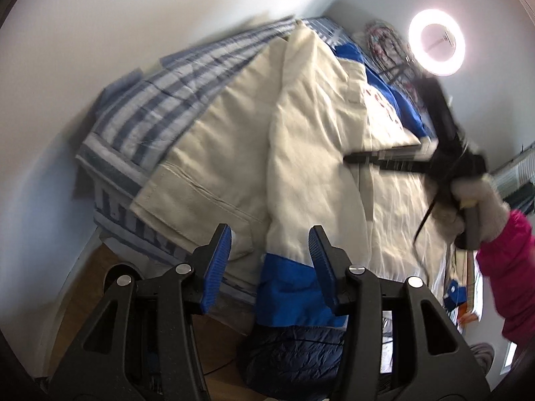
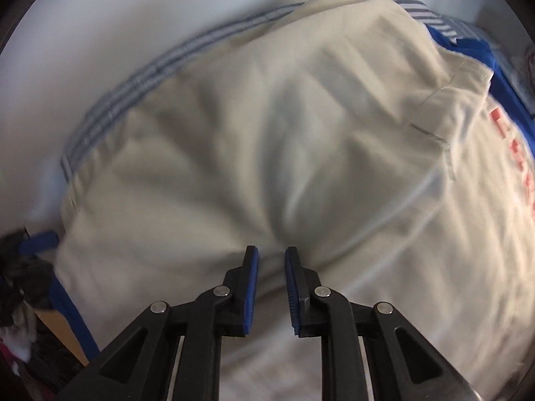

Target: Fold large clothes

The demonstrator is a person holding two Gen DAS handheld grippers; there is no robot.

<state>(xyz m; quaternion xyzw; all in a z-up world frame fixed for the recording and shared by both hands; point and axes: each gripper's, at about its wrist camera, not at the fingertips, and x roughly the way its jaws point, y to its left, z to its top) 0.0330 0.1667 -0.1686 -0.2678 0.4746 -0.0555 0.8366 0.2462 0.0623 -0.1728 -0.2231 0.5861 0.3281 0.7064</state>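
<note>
A large cream jacket (image 1: 317,117) with blue trim lies spread on a bed, one sleeve running down to a blue cuff (image 1: 287,290) at the near edge. My left gripper (image 1: 270,234) stands open above that cuff; its left pad is well clear of the cloth. A gloved hand (image 1: 481,197) holds my right gripper (image 1: 354,157), blurred, over the jacket's body. In the right wrist view the right gripper (image 2: 271,250) points steeply down at the cream jacket (image 2: 267,117). Its jaws stand narrowly apart, and a fabric ridge lies just past the tips.
The bed's blue-striped cover (image 1: 160,107) shows along the far side by a white wall. A dark navy quilted garment (image 1: 294,357) hangs below the near bed edge over a wooden floor (image 1: 90,284). A ring light (image 1: 436,42) glows at the back right. A pink sleeve (image 1: 508,267) enters from the right.
</note>
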